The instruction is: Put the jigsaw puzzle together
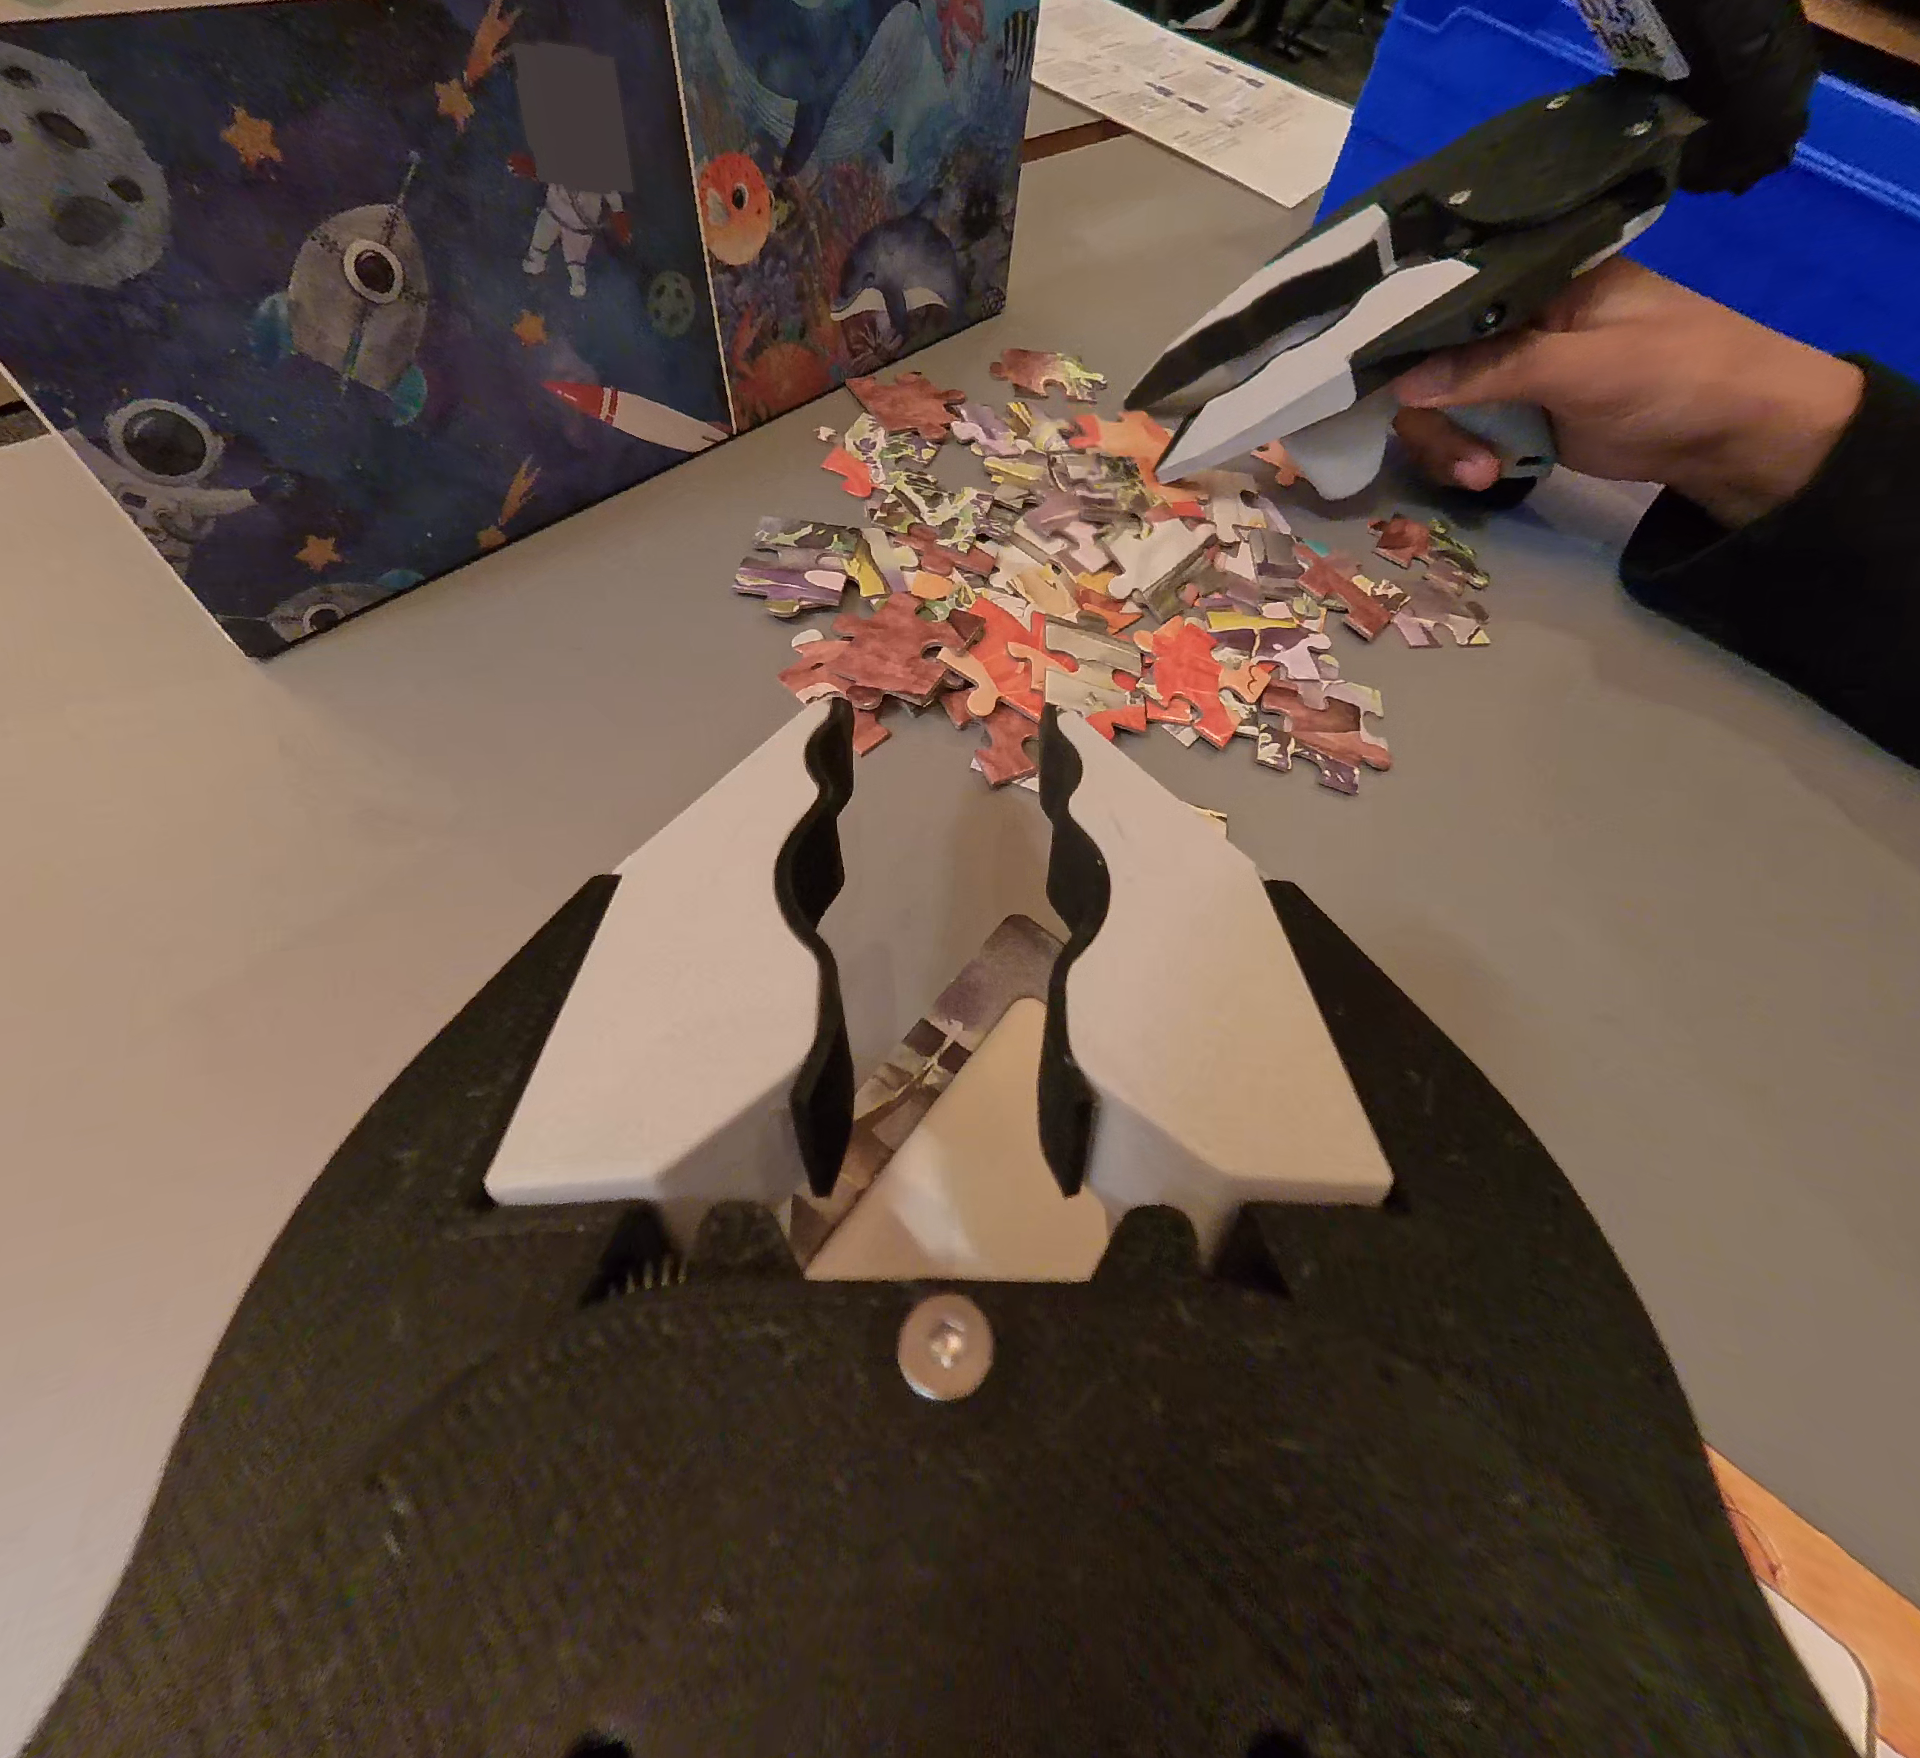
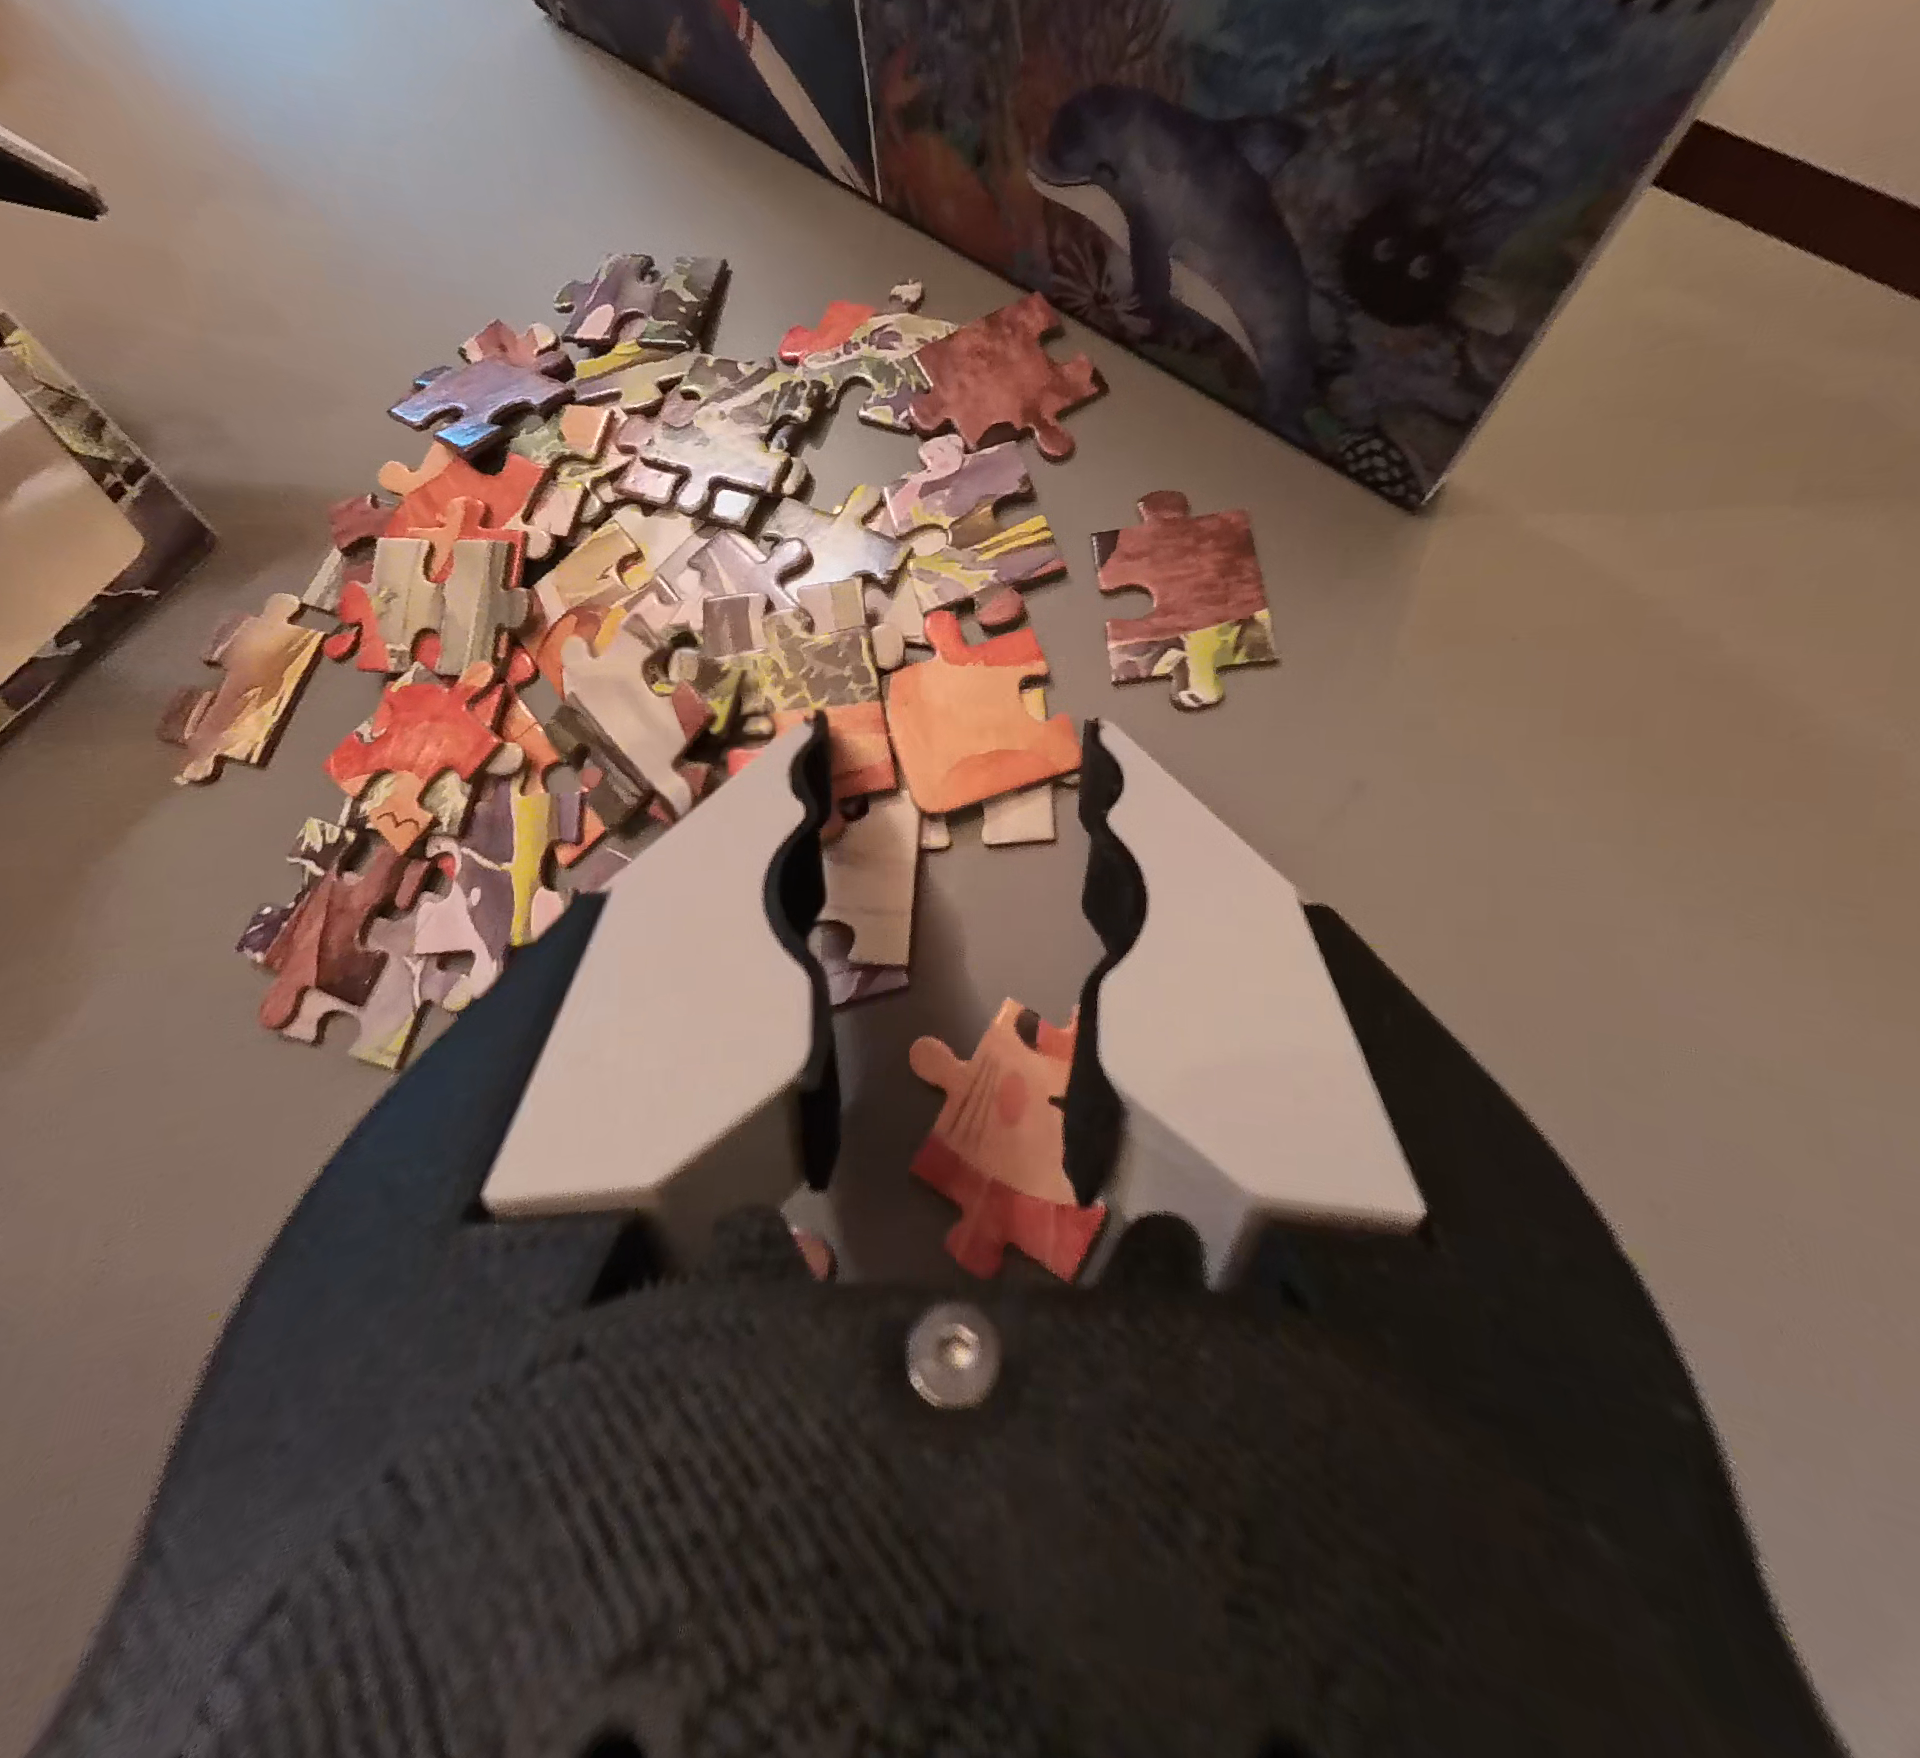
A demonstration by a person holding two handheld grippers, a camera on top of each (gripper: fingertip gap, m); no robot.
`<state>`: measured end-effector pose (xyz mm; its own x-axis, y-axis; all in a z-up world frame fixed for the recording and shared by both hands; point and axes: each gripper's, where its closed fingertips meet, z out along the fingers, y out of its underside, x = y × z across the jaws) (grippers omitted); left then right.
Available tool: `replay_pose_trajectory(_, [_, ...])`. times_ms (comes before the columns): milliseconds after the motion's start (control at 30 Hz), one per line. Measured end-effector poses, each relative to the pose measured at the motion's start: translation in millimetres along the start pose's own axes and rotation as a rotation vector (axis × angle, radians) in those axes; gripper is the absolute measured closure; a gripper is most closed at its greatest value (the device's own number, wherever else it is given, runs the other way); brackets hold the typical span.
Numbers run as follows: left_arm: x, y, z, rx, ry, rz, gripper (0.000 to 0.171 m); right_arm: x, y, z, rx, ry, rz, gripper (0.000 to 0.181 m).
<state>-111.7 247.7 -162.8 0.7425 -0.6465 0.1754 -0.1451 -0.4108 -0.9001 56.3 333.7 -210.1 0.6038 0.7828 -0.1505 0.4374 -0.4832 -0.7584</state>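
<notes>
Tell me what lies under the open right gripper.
Under the right gripper lie an orange puzzle piece, bare grey table and the pile's near edge. Its body hides anything below.

One picture-covered box [image 1: 353,254], one blue bin [image 1: 1621,150] and several dozen loose puzzle pieces [image 1: 1091,576], too overlapped to count, are seen.

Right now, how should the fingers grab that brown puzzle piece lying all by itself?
The brown piece lies flat on the table, apart from the pile. Probably come straight down from above and pinch its two straight side edges, not the knobs. The right gripper is open and nearest.
</notes>
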Motion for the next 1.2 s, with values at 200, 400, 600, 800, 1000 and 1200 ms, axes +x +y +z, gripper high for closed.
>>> replay_pose_trajectory(200, [0,0,0,0.001,-0.002,0.006,0.137,6,1,-5,0.012,0.036,-0.003,0.163])
replay_pose_trajectory(400, [2,0,0,-0.001,-0.007,0.023,0.137,-5,12,-12,-0.029,-0.010,-0.016,0.176])
replay_pose_trajectory(600, [2,0,1,-0.004,-0.007,0.022,0.137,-7,2,-16,0.039,-0.011,-0.036,0.153])
replay_pose_trajectory(800, [2,1,1,-0.006,-0.008,0.026,0.137,-12,4,-4,-0.003,-0.053,-0.077,0.130])
replay_pose_trajectory(1000, [2,0,0,-0.002,-0.007,0.025,0.137,-17,9,-7,-0.013,-0.074,-0.096,0.142])
replay_pose_trajectory(1200, [3,1,1,-0.007,-0.012,0.041,0.137,-18,16,-15,-0.031,-0.064,-0.128,0.152])
